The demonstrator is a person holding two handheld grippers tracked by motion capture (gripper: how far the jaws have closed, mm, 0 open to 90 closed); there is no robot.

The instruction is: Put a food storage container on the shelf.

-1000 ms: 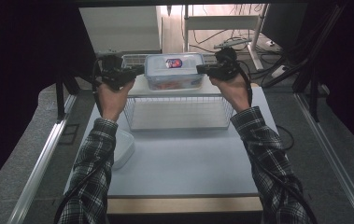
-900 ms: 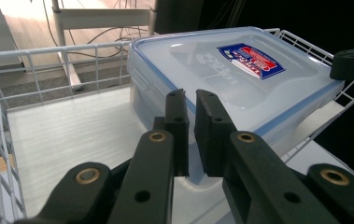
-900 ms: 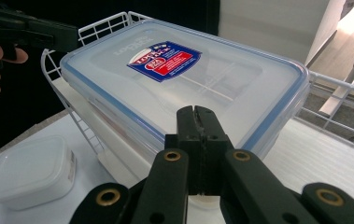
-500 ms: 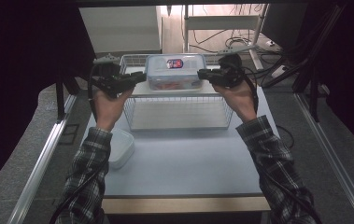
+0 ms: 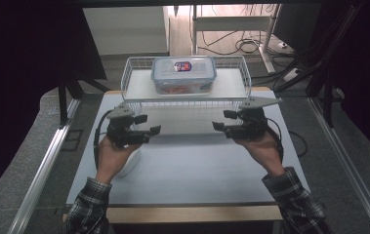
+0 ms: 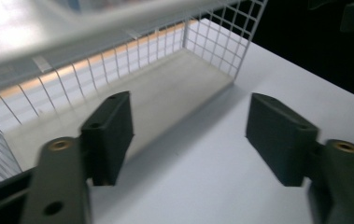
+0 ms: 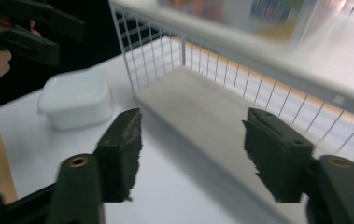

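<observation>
A clear lidded box [image 5: 183,74] with food inside stands on top of a white wire rack [image 5: 192,103] at the back of the table. My left gripper [image 5: 148,124] hovers in front of the rack's left end, and my right gripper [image 5: 223,120] in front of its right end. The two point toward each other. Both sets of jaws have just been opening and stand apart with nothing between them. The left gripper view shows the left gripper [image 6: 191,112] facing the rack's lower shelf [image 6: 184,79]. The right gripper [image 7: 194,123] faces the wire rack [image 7: 202,56] from the other end.
A small white tub [image 7: 76,98] sits on the white table [image 5: 192,165] by the left hand, partly under the left wrist [image 5: 133,163]. Cables lie on the floor behind the table. Metal rails run along both sides.
Both hands have come away from the ends of the rack's top, toward the person and lower. Their jaws, shut before, now stand apart. The lidded box stays on the rack.
</observation>
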